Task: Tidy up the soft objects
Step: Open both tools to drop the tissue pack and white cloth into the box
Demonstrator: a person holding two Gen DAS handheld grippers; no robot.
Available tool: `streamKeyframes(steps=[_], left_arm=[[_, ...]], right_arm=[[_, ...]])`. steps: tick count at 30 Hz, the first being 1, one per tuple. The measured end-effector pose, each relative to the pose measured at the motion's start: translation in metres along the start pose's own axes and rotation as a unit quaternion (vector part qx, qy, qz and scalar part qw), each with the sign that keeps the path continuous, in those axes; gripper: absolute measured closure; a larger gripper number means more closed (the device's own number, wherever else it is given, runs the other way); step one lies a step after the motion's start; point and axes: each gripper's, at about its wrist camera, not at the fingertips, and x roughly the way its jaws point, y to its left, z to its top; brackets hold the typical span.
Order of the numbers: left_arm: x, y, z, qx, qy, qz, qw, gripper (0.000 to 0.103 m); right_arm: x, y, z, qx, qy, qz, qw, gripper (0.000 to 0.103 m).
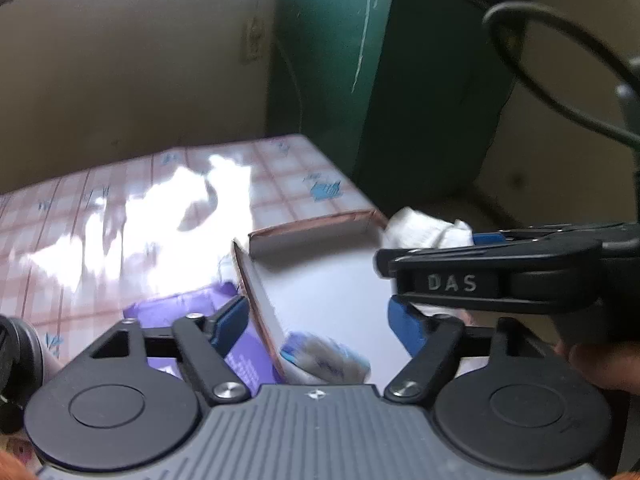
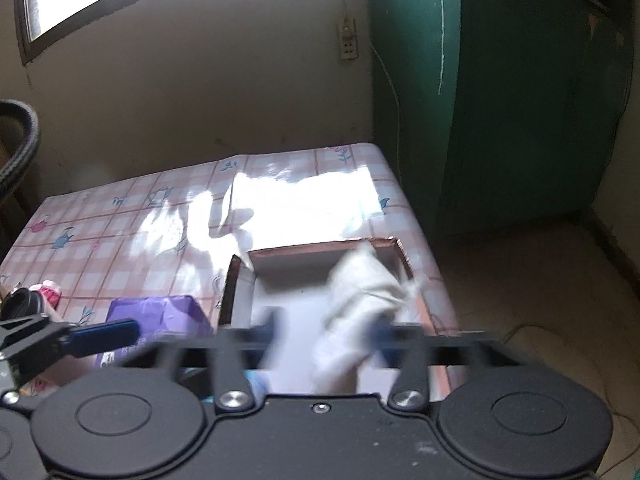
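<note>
An open cardboard box (image 2: 320, 247) with a white inside stands on the checked tablecloth (image 2: 120, 236). My right gripper (image 2: 326, 330) is open over the box. A white cloth (image 2: 360, 292) hangs loose between its blurred fingers, and no pad visibly presses on it. My left gripper (image 1: 316, 326) is open over the box's left wall (image 1: 260, 304). A blue-and-white striped soft item (image 1: 324, 356) lies in the box below its jaws, untouched. A purple soft pack (image 1: 180, 308) lies just left of the box. The right gripper (image 1: 432, 250) shows from the side with the white cloth (image 1: 424, 228).
A green cabinet (image 2: 500, 100) stands behind the table's right corner, with bare floor (image 2: 540, 280) to the right. A wall socket (image 2: 348, 40) and cable hang by it. A black round object (image 2: 24, 304) and a pink item (image 2: 50, 292) sit at the table's near left.
</note>
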Motion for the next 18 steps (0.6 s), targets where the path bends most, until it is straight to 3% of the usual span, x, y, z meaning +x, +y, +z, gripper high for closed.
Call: streamKeyframes(steps=[5,18], left_arm=[[-0.007,0.002,0.001,-0.003,0.0,0.021,0.9998,0.013],[-0.052,0.032,0.0,-0.024,-0.001,0.081,0.9964,0.009]], right_arm=[[-0.018,0.003,-0.003,-0.011,-0.008,-0.004,1.0,0.025],[-0.065,0.014,-0.006,0.005,-0.026,0.02,0.999,0.021]])
